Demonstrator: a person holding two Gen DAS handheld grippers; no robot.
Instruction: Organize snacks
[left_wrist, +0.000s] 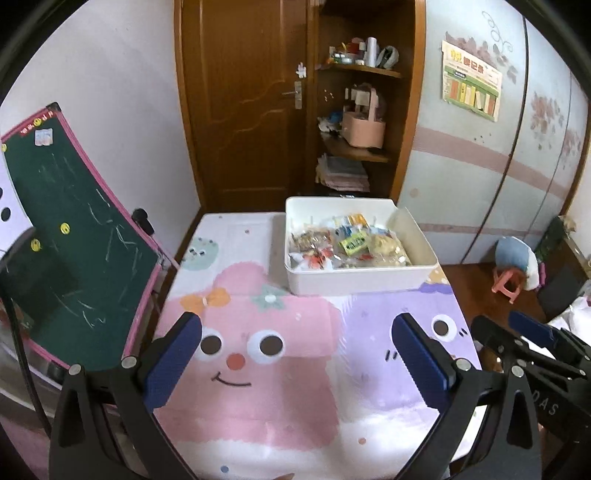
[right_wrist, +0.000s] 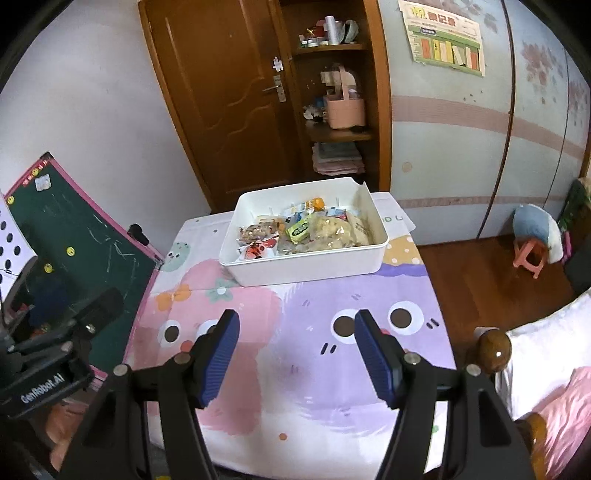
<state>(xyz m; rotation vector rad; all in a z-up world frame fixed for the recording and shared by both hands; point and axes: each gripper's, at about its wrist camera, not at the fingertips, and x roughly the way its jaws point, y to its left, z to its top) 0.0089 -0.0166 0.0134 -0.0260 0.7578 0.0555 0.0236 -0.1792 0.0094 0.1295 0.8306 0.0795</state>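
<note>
A white plastic bin (left_wrist: 354, 277) stands at the far right of the table, also in the right wrist view (right_wrist: 306, 267). It holds several wrapped snacks (left_wrist: 347, 245), among them a green-yellow packet (right_wrist: 300, 229) and a clear bag of pale pieces (right_wrist: 334, 230). My left gripper (left_wrist: 295, 325) is open and empty, hovering over the pink cartoon cloth well short of the bin. My right gripper (right_wrist: 295, 321) is open and empty over the purple part of the cloth, also short of the bin. The right gripper shows at the edge of the left wrist view (left_wrist: 532, 332).
A cartoon tablecloth (left_wrist: 258, 387) covers the table. A green chalkboard with a pink frame (left_wrist: 74, 236) leans at the left edge. A wooden door (left_wrist: 243, 99) and shelves (left_wrist: 354, 110) stand behind. A pink stool (right_wrist: 528, 254) and a bed (right_wrist: 554, 354) are at the right.
</note>
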